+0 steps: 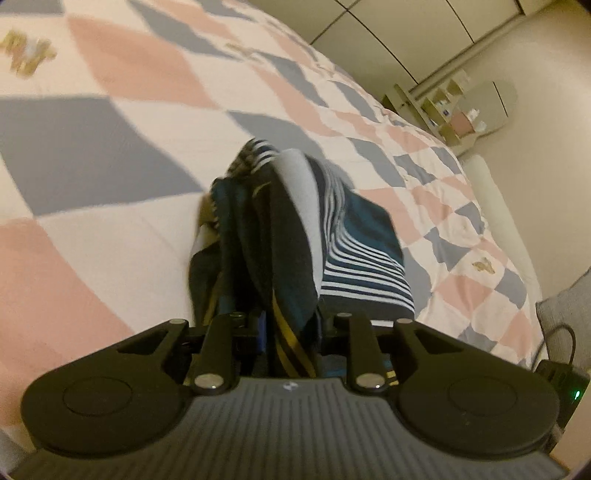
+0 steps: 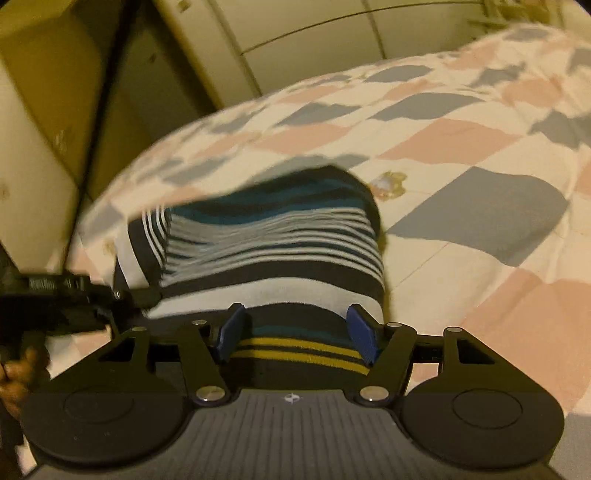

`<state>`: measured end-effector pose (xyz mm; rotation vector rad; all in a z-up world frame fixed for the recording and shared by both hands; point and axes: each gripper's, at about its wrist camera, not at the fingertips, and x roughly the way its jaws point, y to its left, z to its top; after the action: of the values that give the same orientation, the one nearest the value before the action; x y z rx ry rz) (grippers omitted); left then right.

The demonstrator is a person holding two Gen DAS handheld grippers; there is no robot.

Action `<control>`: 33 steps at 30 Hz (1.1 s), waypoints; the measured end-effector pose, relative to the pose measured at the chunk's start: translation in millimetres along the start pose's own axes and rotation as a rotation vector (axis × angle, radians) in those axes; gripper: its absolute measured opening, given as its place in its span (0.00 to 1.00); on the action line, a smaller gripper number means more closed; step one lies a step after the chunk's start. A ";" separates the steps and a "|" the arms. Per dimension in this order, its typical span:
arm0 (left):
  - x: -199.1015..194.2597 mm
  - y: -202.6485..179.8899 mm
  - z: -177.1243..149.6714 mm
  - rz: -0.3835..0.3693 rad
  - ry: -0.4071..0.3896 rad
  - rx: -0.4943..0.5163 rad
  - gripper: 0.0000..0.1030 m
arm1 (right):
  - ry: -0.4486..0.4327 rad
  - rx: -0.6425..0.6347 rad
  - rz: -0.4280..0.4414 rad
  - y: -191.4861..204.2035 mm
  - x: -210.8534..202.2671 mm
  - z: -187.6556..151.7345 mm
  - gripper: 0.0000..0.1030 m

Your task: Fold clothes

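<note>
A striped garment (image 1: 364,266) in navy, teal, white and yellow is held up over a checked quilt (image 1: 110,155). My left gripper (image 1: 290,326) is shut on a bunched fold of it, and the cloth hides most of the fingers. In the right wrist view the same garment (image 2: 273,236) spreads flat across my right gripper (image 2: 297,330). Its blue pads (image 2: 231,330) stand wide apart with the yellow-striped band lying smooth between them. The left gripper (image 2: 122,295) shows at the garment's left edge, with a person's hand (image 2: 18,373) behind it.
The quilt (image 2: 480,155) covers a bed that fills both views. Pale wardrobe doors (image 1: 388,29) stand beyond it, a small shelf unit (image 1: 443,110) sits at the far corner, and a black box with a green light (image 1: 565,384) and cable lies right. A dark pole (image 2: 107,92) rises at left.
</note>
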<state>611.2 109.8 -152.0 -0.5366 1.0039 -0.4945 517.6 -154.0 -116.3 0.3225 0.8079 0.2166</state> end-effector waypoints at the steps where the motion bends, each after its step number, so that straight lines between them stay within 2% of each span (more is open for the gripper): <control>1: 2.5 3.1 -1.1 0.010 0.000 -0.006 0.20 | 0.012 -0.010 -0.008 0.7 6.7 -1.3 0.62; 4: -5.5 2.4 -0.4 0.016 -0.011 -0.022 0.22 | 0.025 -0.047 -0.010 5.3 11.2 5.6 0.62; 6: -15.0 -1.7 0.4 0.033 -0.017 -0.016 0.24 | -0.002 -0.028 0.020 2.2 4.2 9.9 0.62; 9: -38.2 -8.8 3.6 0.064 -0.062 -0.012 0.19 | 0.015 -0.022 0.022 0.9 8.2 7.2 0.63; 10: -45.5 -13.3 5.2 0.069 -0.081 -0.001 0.14 | 0.014 -0.041 0.015 4.1 9.0 4.7 0.63; 14: -54.3 -42.9 13.8 0.048 -0.137 0.123 0.14 | 0.009 -0.085 -0.005 12.4 11.5 -1.5 0.63; 17: -31.7 -52.8 18.7 0.094 -0.124 0.213 0.15 | 0.007 -0.088 -0.013 14.9 12.9 -2.6 0.63; 21: 9.5 -24.4 23.0 0.182 -0.072 0.173 0.03 | 0.014 -0.053 0.021 6.5 8.7 4.1 0.63; 25: 11.8 -15.2 23.9 0.168 -0.066 0.152 0.03 | -0.040 0.082 0.074 -18.7 -2.0 22.1 0.62; 26: 12.3 -12.8 24.2 0.165 -0.064 0.147 0.03 | -0.060 0.093 0.064 -24.2 -1.3 27.8 0.61; 28: 13.5 -8.2 24.7 0.158 -0.061 0.136 0.03 | -0.085 0.096 0.048 -31.6 5.1 35.9 0.47; 30: 15.5 -3.1 25.3 0.153 -0.059 0.120 0.03 | -0.082 0.122 0.063 -40.6 19.2 39.9 0.40; 33: 22.5 5.1 25.0 0.156 -0.061 0.102 0.03 | -0.028 0.124 0.049 -46.4 44.6 36.1 0.40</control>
<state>644.1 104.7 -158.9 -0.3772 0.9484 -0.3857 577.3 -190.4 -139.7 0.4621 0.7876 0.2079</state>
